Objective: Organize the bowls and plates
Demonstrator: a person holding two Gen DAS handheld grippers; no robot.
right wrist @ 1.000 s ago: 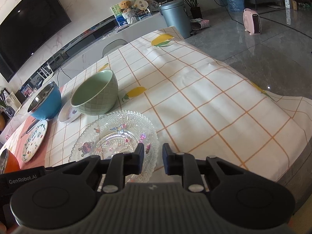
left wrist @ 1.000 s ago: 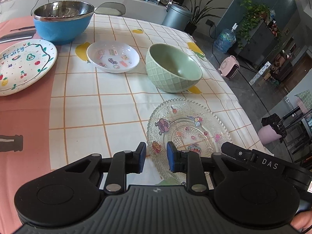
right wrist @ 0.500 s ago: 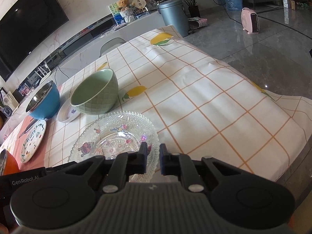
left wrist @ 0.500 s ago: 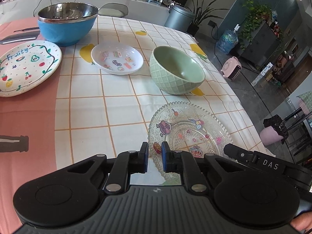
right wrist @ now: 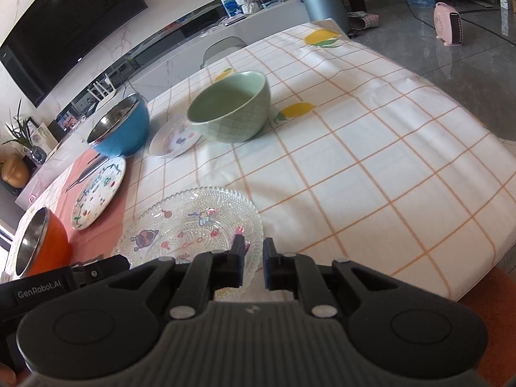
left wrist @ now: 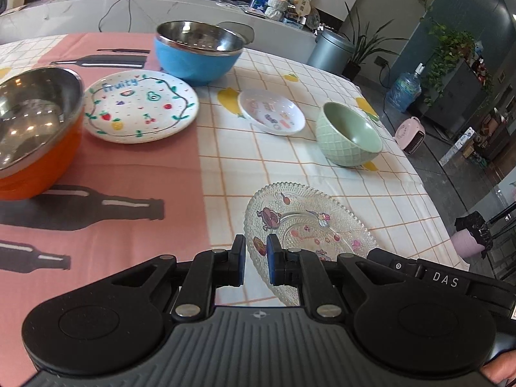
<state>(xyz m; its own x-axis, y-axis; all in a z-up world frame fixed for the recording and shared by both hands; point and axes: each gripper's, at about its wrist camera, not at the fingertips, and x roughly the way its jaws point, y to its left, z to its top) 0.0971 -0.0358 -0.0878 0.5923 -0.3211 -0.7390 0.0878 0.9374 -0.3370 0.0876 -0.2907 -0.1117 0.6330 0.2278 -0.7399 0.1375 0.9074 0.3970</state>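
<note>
At the table's left edge, on the pink part of the tablecloth (left wrist: pixel 135 174), stands an orange bowl (left wrist: pixel 35 148) with a steel lining. Just beside it to the right lies a white plate with painted fruit (left wrist: pixel 140 106). Behind that plate, toward the far edge, sits a blue steel-lined bowl (left wrist: pixel 193 61). Further right, on the white checked part of the cloth, a small white dish (left wrist: pixel 272 116) lies near a green bowl (left wrist: pixel 348 135), the two close but apart in the left wrist view. The glass plate (left wrist: pixel 309 225) with cartoon stickers is at the near edge, right of the middle and well apart from the other dishes. It is tilted, with its near side raised. The left gripper (left wrist: pixel 255 259) has its fingers drawn close, pinching the plate's left rim. The right gripper (right wrist: pixel 251 259) has its fingers narrowed the same way on the plate's right rim.
</note>
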